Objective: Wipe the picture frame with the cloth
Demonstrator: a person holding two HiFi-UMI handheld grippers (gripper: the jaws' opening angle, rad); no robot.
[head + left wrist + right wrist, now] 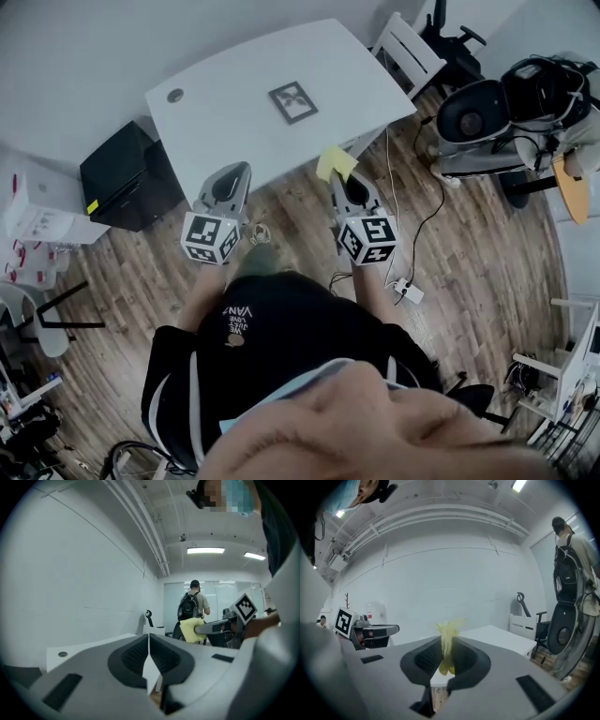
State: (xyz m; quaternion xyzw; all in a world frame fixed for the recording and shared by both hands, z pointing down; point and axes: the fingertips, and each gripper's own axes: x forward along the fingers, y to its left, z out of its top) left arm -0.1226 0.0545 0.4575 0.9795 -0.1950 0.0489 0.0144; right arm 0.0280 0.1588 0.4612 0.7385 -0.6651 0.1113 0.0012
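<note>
The picture frame point(292, 101) lies flat on the white table point(225, 112), towards its far side. Both grippers hang over the wooden floor just short of the table's near edge. My right gripper point(341, 177) is shut on a yellow cloth point(336, 162), which sticks up between the jaws as a bunched strip point(447, 644). My left gripper point(233, 172) is shut, its jaws meeting with nothing between them point(149, 645). From the left gripper view, the right gripper's cloth point(190, 630) shows off to the right. The frame is out of sight in both gripper views.
A black box point(127, 173) stands on the floor left of the table. A white chair point(408, 52) and a dark office chair point(483, 108) are at the right. A power strip point(409, 292) lies on the floor. A person with a backpack point(191, 604) stands far off.
</note>
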